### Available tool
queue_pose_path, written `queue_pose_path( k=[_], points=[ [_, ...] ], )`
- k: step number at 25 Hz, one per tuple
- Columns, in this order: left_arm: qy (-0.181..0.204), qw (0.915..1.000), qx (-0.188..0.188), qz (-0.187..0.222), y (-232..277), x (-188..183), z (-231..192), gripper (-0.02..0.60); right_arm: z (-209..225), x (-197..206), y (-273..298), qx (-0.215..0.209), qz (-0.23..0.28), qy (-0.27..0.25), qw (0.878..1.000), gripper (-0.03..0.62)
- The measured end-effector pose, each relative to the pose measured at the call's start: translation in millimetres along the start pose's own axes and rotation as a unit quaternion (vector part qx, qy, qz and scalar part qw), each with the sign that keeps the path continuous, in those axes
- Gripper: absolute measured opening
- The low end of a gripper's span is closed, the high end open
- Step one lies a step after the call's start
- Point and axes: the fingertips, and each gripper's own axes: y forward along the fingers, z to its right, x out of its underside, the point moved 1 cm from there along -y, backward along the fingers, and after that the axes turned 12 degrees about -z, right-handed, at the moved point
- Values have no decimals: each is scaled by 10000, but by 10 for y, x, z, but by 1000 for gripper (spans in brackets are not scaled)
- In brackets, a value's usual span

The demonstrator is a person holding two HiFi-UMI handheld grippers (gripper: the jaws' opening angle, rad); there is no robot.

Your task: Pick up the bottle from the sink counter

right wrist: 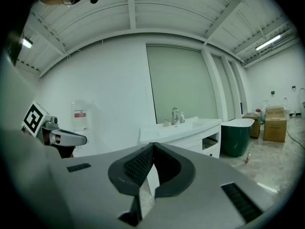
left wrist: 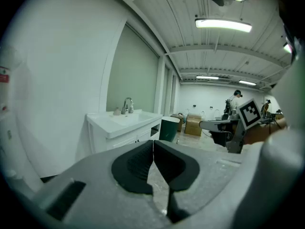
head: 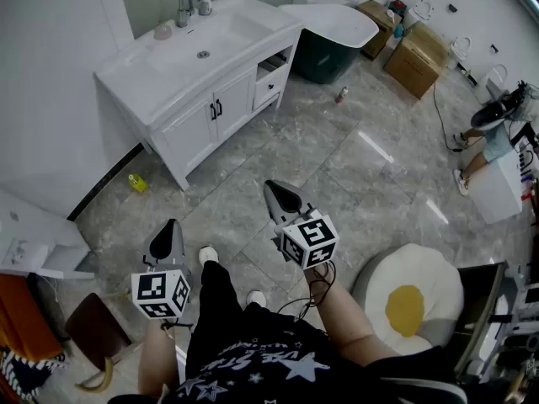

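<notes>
Against the back edge of the white sink bench (head: 244,40), a small pump bottle (head: 205,3) stands upright just beside the faucet (head: 187,5). Well apart from it, over the grey marble floor (head: 337,158), the left tongs (head: 168,230) and right tongs (head: 279,190) point toward the bench, both closed, jaws pressed together, holding nothing.

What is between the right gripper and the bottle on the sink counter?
Head view: from right gripper to bottle, only bare floor tiles, then the cabinet and basin.
</notes>
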Motion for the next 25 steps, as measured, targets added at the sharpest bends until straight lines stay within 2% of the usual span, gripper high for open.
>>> queue_pose_path(
  k=[6, 12, 21, 25],
  points=[
    [-55, 10000, 18, 4, -191, 120, 187, 20, -67, 83, -237, -11, -9, -38, 10000, 2],
    [-147, 9999, 17, 0, -233, 183, 158, 21, -103, 90, -243, -13, 13, -55, 10000, 2],
    [-129, 9998, -21, 159, 164, -182, -412, 20, 17, -340, 412, 66, 233, 88, 9997, 5],
    [-101, 9997, 4, 221, 528, -510, -862, 20, 86, -615, 987, -8, 146, 118, 9998, 148]
  ],
)
